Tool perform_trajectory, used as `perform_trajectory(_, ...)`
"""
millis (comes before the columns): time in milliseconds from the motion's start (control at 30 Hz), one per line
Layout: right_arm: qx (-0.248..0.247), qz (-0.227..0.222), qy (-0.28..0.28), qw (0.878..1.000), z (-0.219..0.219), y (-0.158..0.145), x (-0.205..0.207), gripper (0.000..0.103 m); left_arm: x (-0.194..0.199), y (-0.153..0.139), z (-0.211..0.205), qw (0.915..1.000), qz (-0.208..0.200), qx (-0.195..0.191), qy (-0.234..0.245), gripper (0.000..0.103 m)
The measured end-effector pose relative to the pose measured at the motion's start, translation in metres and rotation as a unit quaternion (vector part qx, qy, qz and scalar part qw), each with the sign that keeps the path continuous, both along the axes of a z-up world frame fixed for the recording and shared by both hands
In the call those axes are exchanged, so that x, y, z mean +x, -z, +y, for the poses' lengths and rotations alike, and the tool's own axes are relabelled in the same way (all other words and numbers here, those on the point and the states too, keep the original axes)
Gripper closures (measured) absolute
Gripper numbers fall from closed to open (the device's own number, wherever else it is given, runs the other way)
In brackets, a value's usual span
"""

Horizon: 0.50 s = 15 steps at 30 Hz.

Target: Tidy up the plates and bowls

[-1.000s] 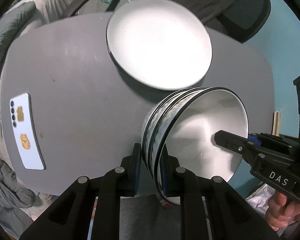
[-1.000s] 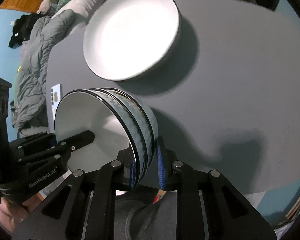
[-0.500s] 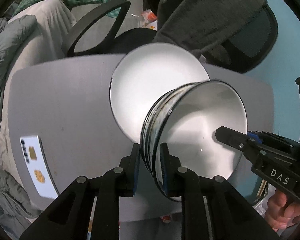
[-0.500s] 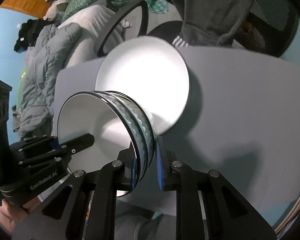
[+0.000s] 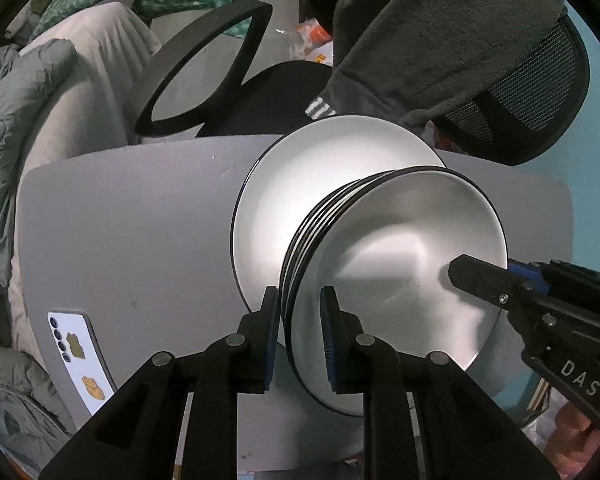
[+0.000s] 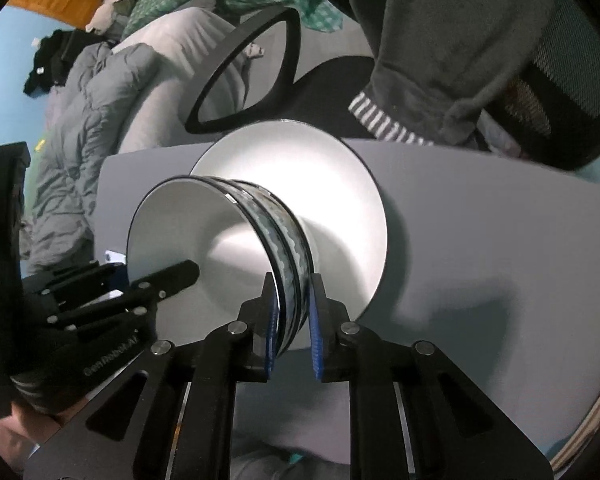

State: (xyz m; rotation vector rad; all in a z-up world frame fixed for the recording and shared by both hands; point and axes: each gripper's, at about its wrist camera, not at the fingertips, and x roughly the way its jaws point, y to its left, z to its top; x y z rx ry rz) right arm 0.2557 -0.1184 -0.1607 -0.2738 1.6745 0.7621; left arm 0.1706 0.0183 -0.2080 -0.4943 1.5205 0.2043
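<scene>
A nested stack of white bowls (image 5: 400,248) with dark rims and patterned outsides is over the large white plate (image 5: 300,184) on the grey table (image 5: 140,220). I cannot tell whether the stack touches the plate. My left gripper (image 5: 299,294) is shut on the stack's left rim. In the right wrist view, my right gripper (image 6: 290,280) clamps the opposite rim of the bowls (image 6: 204,240), its jaws closing tighter on the rims between them. Each gripper's inner finger reaches inside the top bowl, and the plate (image 6: 332,184) lies beyond.
A white phone (image 5: 80,352) lies face down near the table's left edge. A black office chair (image 5: 204,68) draped with a dark garment (image 5: 440,40) stands behind the table. Grey bedding (image 5: 20,140) is at the left. A hand (image 5: 572,440) holds the right gripper.
Both grippers carried the bowl stack toward the far side of the table, from beside the plate to over it. The grips stayed on the rims.
</scene>
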Motion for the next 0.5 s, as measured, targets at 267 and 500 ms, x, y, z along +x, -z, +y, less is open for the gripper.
perform_trajectory(267,0.006,-0.002,-0.004,1.0,0.0,0.001,0.003,0.089,-0.001,0.003,-0.001,1.0,-0.007,-0.004,-0.001,0.084)
perform_trajectory(500,0.014,0.0,0.002,1.0,-0.006,0.0,0.009,0.076,-0.011,-0.005,0.01,0.9993,-0.017,0.018,-0.028,0.067)
